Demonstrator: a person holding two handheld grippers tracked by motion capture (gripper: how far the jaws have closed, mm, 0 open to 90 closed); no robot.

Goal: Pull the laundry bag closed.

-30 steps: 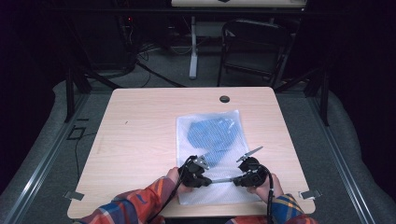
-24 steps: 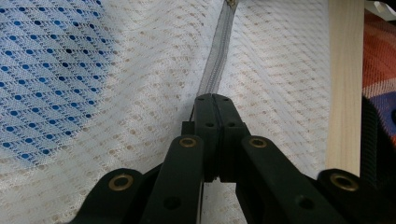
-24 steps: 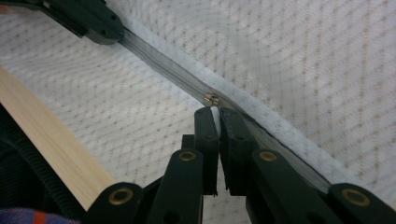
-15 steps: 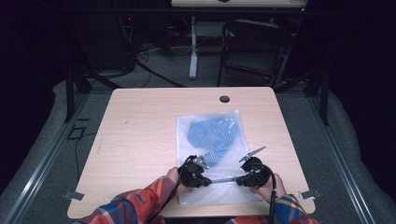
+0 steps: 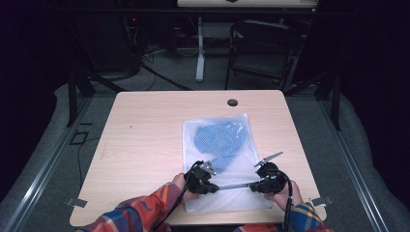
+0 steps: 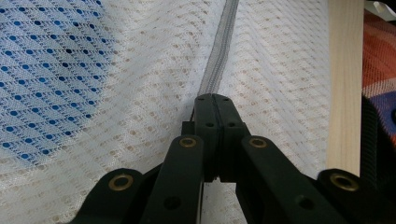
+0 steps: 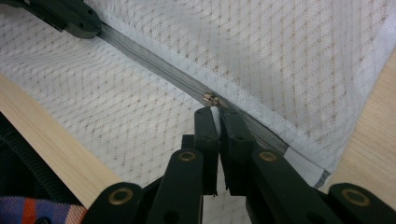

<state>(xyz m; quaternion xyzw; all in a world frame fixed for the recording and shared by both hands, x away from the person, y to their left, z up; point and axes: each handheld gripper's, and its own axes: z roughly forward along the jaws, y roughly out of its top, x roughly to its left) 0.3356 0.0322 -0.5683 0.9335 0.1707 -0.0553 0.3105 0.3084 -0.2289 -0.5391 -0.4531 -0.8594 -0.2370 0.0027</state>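
Note:
A white mesh bag [image 5: 193, 130] lies flat on the table with a blue garment [image 5: 220, 137] inside it. A grey zipper [image 5: 234, 185] runs across the bag's near end. My left gripper [image 5: 214, 187] is shut on the zipper's left part; in the left gripper view its jaws [image 6: 215, 100] pinch the grey zipper tape [image 6: 219, 51]. My right gripper [image 5: 253, 186] is at the zipper's right part. In the right gripper view the right gripper [image 7: 218, 114] is shut just behind the brass slider [image 7: 211, 99], on the zipper pull. The left gripper [image 7: 70, 16] shows farther along the zipper.
The wooden table [image 5: 145, 125] has a cable hole [image 5: 232, 102] near its far edge. Its near edge [image 6: 345, 70] runs close beside the bag. Plaid sleeves come in from the bottom. A chair [image 5: 261, 48] and a table leg stand on the floor beyond.
My right gripper has edged slightly to the right along the zipper. The left gripper and the bag have stayed put.

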